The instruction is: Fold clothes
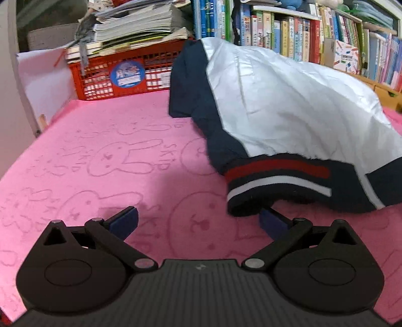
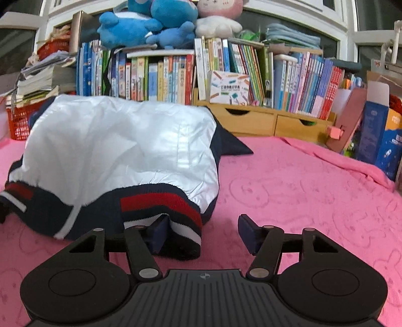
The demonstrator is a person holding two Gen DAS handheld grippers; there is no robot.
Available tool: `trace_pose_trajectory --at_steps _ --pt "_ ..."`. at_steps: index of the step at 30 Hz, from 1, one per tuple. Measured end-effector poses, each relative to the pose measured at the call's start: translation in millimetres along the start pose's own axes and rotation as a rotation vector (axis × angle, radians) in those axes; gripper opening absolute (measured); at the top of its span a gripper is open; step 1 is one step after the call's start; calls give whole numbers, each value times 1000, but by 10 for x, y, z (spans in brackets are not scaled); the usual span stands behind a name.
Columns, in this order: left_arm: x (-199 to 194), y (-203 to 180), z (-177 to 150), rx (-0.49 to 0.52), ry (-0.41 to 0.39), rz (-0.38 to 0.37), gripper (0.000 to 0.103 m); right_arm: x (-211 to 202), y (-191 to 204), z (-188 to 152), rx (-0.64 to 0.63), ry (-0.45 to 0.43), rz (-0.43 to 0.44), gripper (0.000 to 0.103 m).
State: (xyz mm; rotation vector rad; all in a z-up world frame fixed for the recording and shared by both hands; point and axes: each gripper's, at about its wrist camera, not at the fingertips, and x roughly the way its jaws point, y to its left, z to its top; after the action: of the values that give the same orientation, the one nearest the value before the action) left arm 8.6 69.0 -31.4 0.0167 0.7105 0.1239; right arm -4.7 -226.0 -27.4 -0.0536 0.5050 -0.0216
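Note:
A white and navy jacket (image 1: pixel 289 105) (image 2: pixel 120 146) lies bunched on a pink rabbit-print blanket (image 1: pixel 100 151) (image 2: pixel 301 188). Its ribbed hem (image 1: pixel 276 181) (image 2: pixel 160 201), navy with red and white stripes, faces both cameras. My left gripper (image 1: pixel 198 221) is open wide at the hem's left end. Its right fingertip is tucked under the hem edge, while its left finger is over bare blanket. My right gripper (image 2: pixel 203 234) is at the hem's right corner. The corner lies between its fingers with the left finger partly hidden behind the cloth. The right pad stands apart from the cloth.
A red crate (image 1: pixel 120 75) topped with stacked books stands at the blanket's far left corner. Bookshelves (image 1: pixel 301 37) and wooden drawers (image 2: pixel 263 120) run along the back, with plush toys (image 2: pixel 163 22) on top. Boxes (image 2: pixel 377 135) stand at the right edge.

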Motion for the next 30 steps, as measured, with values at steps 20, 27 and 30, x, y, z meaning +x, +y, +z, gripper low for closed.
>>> trace_pose_trajectory --at_steps 20,27,30 --pt "244 -197 159 1 -83 159 103 -226 59 -236 -255 -6 33 78" --pt "113 13 353 -83 -141 181 103 29 -149 -48 -84 -15 -113 79" --pt "-13 88 437 -116 -199 185 103 44 -213 50 -20 -63 -123 79"
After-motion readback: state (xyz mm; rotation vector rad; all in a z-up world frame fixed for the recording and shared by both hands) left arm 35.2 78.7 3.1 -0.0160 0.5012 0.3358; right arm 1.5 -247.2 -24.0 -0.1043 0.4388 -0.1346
